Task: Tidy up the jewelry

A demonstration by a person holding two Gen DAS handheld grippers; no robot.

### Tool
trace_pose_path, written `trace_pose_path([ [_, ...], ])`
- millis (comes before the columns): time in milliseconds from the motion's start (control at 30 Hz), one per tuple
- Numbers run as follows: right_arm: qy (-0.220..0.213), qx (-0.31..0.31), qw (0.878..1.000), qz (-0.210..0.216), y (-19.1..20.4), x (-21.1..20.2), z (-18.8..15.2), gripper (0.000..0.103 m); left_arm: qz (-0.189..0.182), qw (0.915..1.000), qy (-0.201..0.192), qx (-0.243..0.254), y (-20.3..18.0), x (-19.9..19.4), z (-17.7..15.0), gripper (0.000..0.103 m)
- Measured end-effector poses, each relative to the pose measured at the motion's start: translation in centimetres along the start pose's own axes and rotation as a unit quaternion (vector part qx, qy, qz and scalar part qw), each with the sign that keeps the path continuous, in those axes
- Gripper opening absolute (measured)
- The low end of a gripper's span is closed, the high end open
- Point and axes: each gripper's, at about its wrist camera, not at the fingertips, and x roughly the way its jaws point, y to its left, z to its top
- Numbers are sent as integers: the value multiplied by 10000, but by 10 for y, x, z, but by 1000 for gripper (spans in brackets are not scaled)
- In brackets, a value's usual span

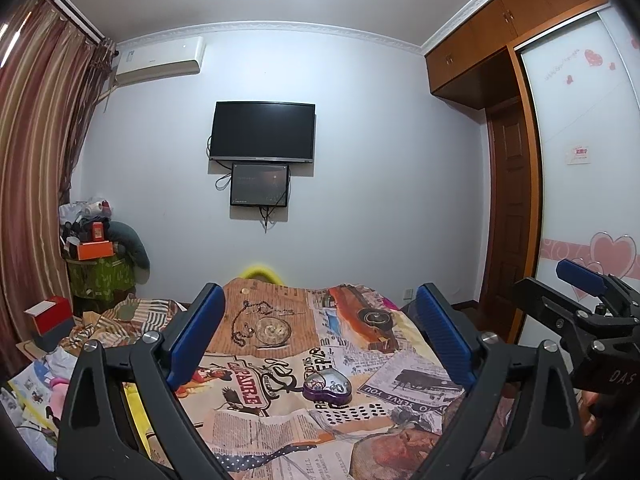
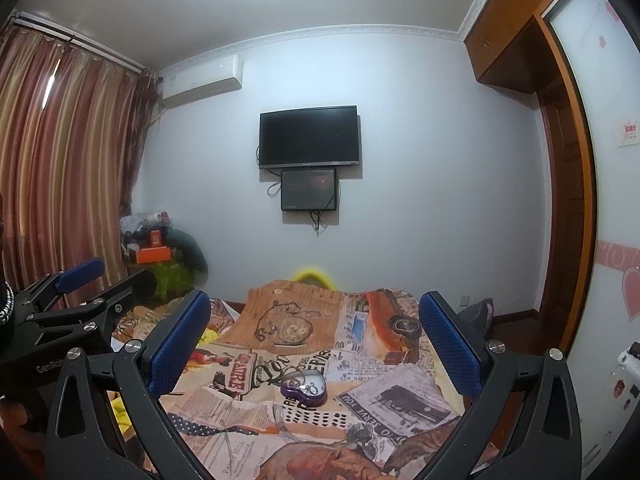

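Both hand-held grippers are up over the near end of the bed (image 1: 384, 432), side by side. The left hand-held gripper (image 1: 320, 334) has its blue pads wide apart w/ nothing between them. The right hand-held gripper (image 2: 314, 338) is the same: pads far apart, holding nothing.

The bed has a cover w/ newspaper and car pics on it. A small purple heart-shaped jewelry box (image 1: 329, 387) sits on the cover, about in the middle of the bed, a bit toward the near edge. Its lid is clear and shiny, and small things show inside, but I can't tell what they are. In the right wrist view the box (image 2: 305, 387) lies between the two pads, not touching them.

On the far wall hangs a black TV (image 1: 262, 131) w/ a smaller screen (image 1: 259, 185) just under it. Curtains (image 1: 36, 168) hang on the left side of the room.
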Motion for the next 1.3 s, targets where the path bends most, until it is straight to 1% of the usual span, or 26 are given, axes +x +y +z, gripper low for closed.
trace_pose_path([
  [1133,8,59,10000,11,1,-4,5,103,-148,9999,23,-55,0,-5,1,97],
  [1300,15,54,10000,5,0,-4,5,103,-161,9998,30,-139,4,-5,1,101],
])
